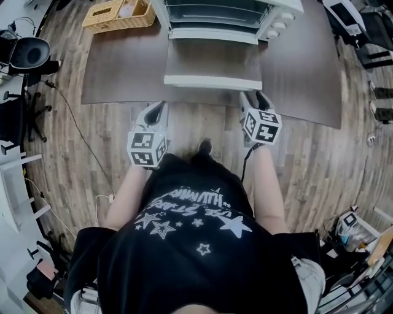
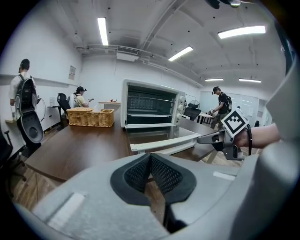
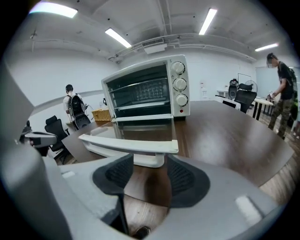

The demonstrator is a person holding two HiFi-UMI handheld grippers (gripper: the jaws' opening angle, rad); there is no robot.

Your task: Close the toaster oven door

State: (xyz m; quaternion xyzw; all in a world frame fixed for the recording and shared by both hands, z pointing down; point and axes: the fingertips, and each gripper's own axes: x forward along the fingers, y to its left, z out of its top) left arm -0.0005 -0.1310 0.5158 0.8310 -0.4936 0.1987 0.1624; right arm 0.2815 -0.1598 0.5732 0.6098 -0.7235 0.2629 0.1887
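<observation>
White and dropped fully open, the door [image 1: 212, 58] lies flat over the dark brown table [image 1: 120, 73], hinged at the foot of the oven [image 1: 233, 15], and we see its long handle [image 1: 212, 81] running along the edge nearest us. The right gripper [image 1: 256, 98] sits just short of the handle's right end, its tips over the table's near edge. In the right gripper view its jaws stand well apart with nothing clamped, their dark ribbed pads [image 3: 185, 176] flanking the handle's post, which rises just ahead of the gap. We cannot tell whether the tips touch the handle. The left gripper [image 1: 157, 108] hangs at the table's near edge, near the handle's left end but a little further back from it than the right one. In the left gripper view its pads [image 2: 164, 176] meet at the tips, so it is closed and empty, and the door and handle lie ahead and slightly to its right. The oven stands at the far side of the table with its mouth facing us, racks showing inside and three knobs [image 3: 179, 84] down its right panel. A wicker basket [image 1: 116, 13] stands on the table to the oven's left, well apart from the door. Below the grippers is wood-plank floor [image 1: 196, 126]. People [image 2: 22, 89] and office chairs [image 1: 29, 52] are in the room beyond.
</observation>
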